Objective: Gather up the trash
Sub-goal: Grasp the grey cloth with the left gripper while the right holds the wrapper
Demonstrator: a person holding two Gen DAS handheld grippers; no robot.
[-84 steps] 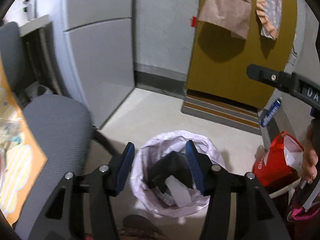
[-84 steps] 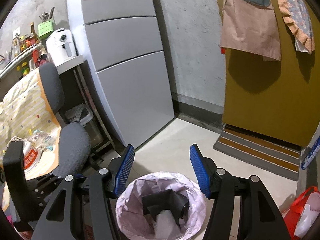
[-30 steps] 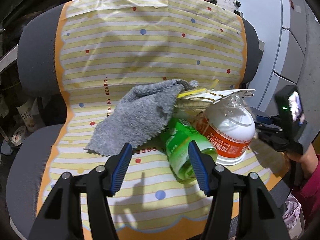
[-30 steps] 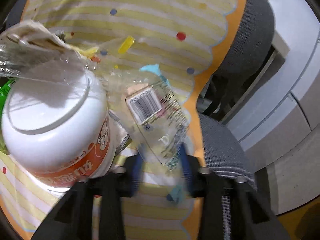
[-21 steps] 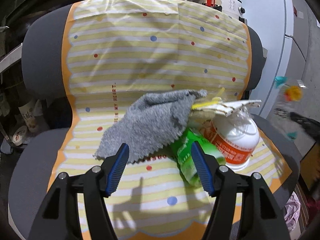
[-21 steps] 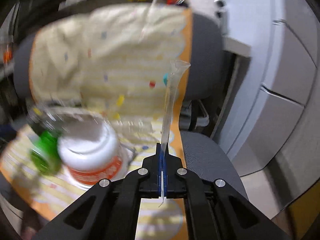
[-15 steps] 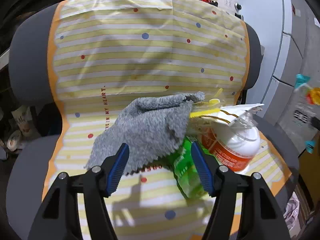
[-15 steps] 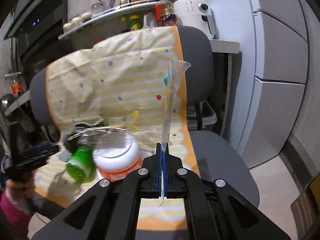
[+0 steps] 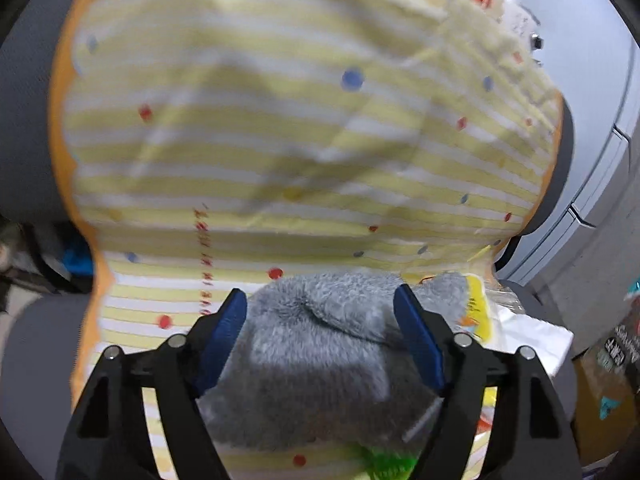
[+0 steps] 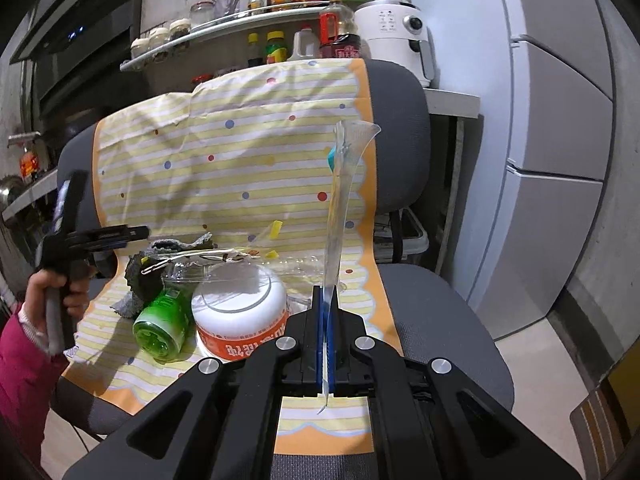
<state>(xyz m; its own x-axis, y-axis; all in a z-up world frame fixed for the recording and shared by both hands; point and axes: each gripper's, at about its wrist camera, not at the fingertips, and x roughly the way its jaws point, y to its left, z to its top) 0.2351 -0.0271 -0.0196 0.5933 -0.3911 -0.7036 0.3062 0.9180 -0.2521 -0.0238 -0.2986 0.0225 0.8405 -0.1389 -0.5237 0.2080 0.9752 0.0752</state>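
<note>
While the right gripper [image 10: 325, 320] has lifted a clear plastic wrapper [image 10: 344, 200] clamped in its jaws off the chair [image 10: 436, 320], the left gripper [image 9: 320, 340], jaws just widened, straddles the grey cloth [image 9: 320, 360], likely next.

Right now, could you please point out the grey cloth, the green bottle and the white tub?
grey cloth [image 9: 316, 364], left wrist view, middle of its fuzzy top.
green bottle [image 10: 162, 322], right wrist view, its side.
white tub [image 10: 240, 292], right wrist view, its white top.
</note>
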